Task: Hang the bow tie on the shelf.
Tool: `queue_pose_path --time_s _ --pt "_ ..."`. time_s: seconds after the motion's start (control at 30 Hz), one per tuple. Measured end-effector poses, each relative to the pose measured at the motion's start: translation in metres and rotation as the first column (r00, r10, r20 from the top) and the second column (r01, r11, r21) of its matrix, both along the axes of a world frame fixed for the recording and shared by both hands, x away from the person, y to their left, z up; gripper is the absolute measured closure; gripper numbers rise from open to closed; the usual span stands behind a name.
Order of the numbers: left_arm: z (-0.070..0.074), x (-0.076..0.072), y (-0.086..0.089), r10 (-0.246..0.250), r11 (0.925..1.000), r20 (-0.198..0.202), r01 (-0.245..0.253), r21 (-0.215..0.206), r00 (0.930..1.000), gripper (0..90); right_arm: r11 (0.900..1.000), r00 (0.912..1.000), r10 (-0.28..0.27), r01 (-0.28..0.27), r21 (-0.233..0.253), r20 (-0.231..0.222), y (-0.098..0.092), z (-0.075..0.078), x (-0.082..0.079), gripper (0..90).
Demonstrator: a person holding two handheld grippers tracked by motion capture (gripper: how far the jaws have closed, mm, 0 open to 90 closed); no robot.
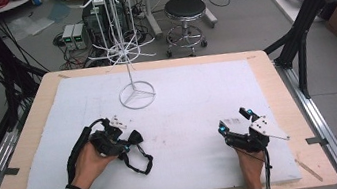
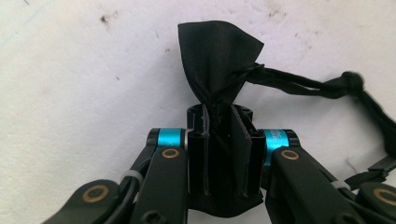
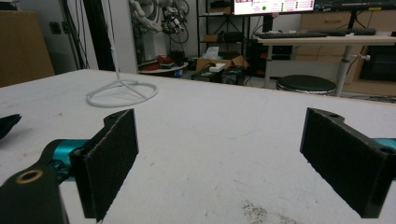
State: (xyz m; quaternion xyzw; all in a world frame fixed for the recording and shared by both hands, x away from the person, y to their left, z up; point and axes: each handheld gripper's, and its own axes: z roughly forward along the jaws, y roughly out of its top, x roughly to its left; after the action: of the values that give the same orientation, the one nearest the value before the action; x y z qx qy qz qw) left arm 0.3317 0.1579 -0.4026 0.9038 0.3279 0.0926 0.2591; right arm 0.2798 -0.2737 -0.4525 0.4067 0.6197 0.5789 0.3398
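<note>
From above, I saw my left gripper (image 1: 124, 146) low on the white mat (image 1: 188, 101), clamped on a black bow tie (image 1: 134, 138) whose strap (image 1: 139, 163) looped toward me across the mat. My right gripper (image 1: 233, 121) rested well apart on the mat's right side, its jaws spread. A white wire rack (image 1: 124, 45) stood at the far edge.

Along the left gripper view, the jaws were pinched tight on the bow tie's (image 2: 215, 70) middle, one wing fanning up beyond them, the strap (image 2: 308, 86) trailing off to the right.

Along the right gripper view, the pads (image 3: 112, 158) stood wide with nothing between, the rack's ring base (image 3: 121, 95) far ahead on the mat.
</note>
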Motion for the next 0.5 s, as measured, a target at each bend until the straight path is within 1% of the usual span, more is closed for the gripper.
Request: queue_pose_path --time_s 0.1,0.17,0.2,0.23,0.3,0.33,0.4,0.43,0.5 --pt "0.005 0.0 0.004 0.016 0.9989 0.026 -0.015 -0.044 0.9995 77.2 1.0 1.0 0.002 -0.002 -0.003 0.004 0.0 0.0 0.0 10.5" --pt "0.008 0.0 0.007 0.037 0.9959 0.042 -0.034 -0.083 0.9984 77.1 1.0 1.0 0.002 -0.002 -0.002 0.004 0.0 0.0 0.0 10.5" --pt "0.01 0.0 0.009 0.04 0.9942 0.048 -0.035 -0.101 0.998 77.2 1.0 1.0 0.002 -0.002 -0.002 0.003 0.0 0.0 0.0 10.5" --pt "0.012 -0.001 0.011 0.042 0.9921 0.06 -0.034 -0.121 0.9973 77.2 1.0 1.0 -0.001 0.001 0.002 -0.001 0.0 0.0 0.0 10.5" --pt "0.016 -0.003 0.013 0.046 0.9873 0.101 -0.03 -0.156 0.9938 77.2 1.0 1.0 0.0 0.0 0.0 -0.002 0.0 0.0 0.0 10.5" --pt "0.018 -0.003 0.014 0.042 0.9841 0.127 -0.019 -0.176 0.991 77.2 1.0 1.0 0.0 0.0 -0.001 0.001 0.0 0.0 0.0 10.5" --pt "0.023 -0.006 0.016 0.053 0.9747 0.188 -0.01 -0.223 0.9808 77.2 1.0 1.0 0.001 -0.001 -0.005 0.003 0.0 0.0 0.001 10.5" --pt "0.025 -0.007 0.016 0.063 0.969 0.212 -0.009 -0.247 0.9752 77.2 1.0 1.0 0.001 -0.001 -0.004 0.001 0.0 0.0 0.001 10.5" --pt "0.029 -0.008 0.018 0.077 0.9537 0.242 0.0 -0.301 0.9673 77.2 1.0 1.0 0.001 -0.001 -0.004 0.003 0.0 0.0 0.001 10.5"
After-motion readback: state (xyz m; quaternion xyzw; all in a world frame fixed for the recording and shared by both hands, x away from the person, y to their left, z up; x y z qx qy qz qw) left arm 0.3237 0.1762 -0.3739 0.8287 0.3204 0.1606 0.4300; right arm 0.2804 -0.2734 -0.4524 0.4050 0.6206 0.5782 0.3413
